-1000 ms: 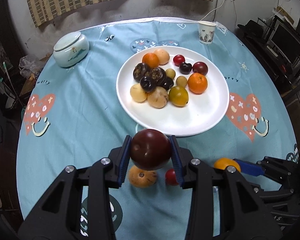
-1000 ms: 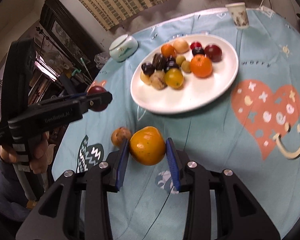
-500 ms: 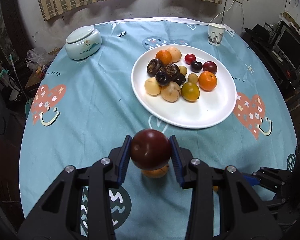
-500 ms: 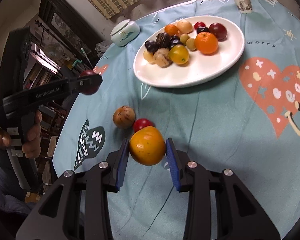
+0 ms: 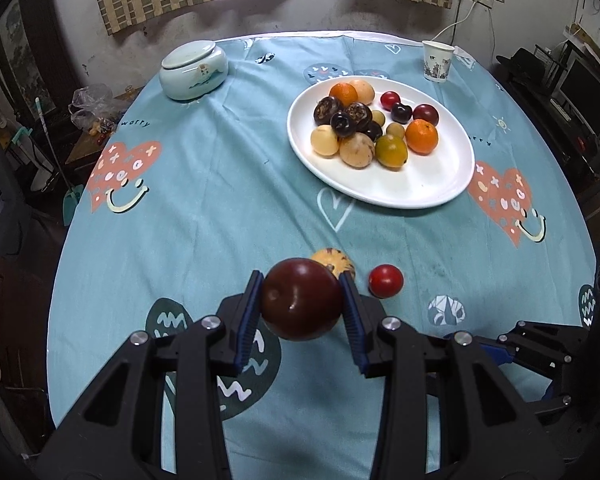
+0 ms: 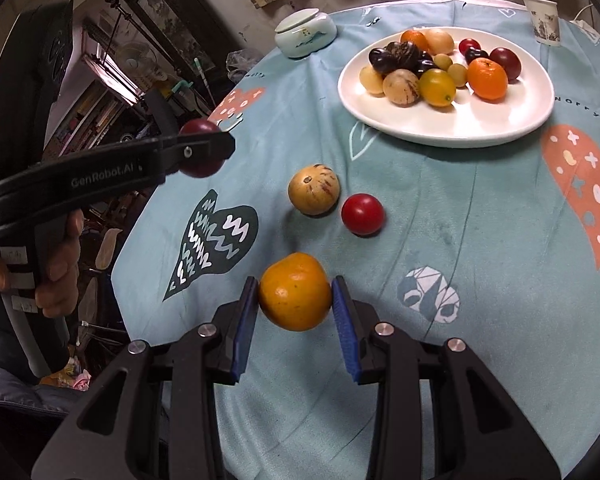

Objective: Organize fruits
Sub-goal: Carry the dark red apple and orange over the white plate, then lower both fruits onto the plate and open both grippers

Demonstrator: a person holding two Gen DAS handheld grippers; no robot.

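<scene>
Far left in right wrist view: a hand [image 6: 56, 264] grips the handle of the left gripper [image 6: 204, 148], held above the surface's left edge. Its blue pads are closed snug on a dark red plum [image 5: 300, 300], lifted clear of the cloth. Back left on the teal tablecloth [image 5: 220, 184] sits a pale lidded jar [image 5: 193, 69].

Centre: a tan striped fruit [image 6: 314, 189] lies loose on the surface, w/ a small red tomato [image 6: 362, 214] just beside it on the right; can't tell if they touch. In left wrist view the striped fruit is partly hidden behind the plum. Nearer the camera, the right gripper [image 6: 296, 298] is clamped on an orange [image 6: 295, 297], pads pressing both sides, fruit off the cloth.

Right of centre, further back: white plate [image 6: 480, 124] w/ a pile of mixed fruit – two oranges, dark purple ones, pale yellow ones, a yellow-green one, small red and dark ones. Front half of plate is bare. Far right at the back edge: a paper cup [image 5: 437, 61].
</scene>
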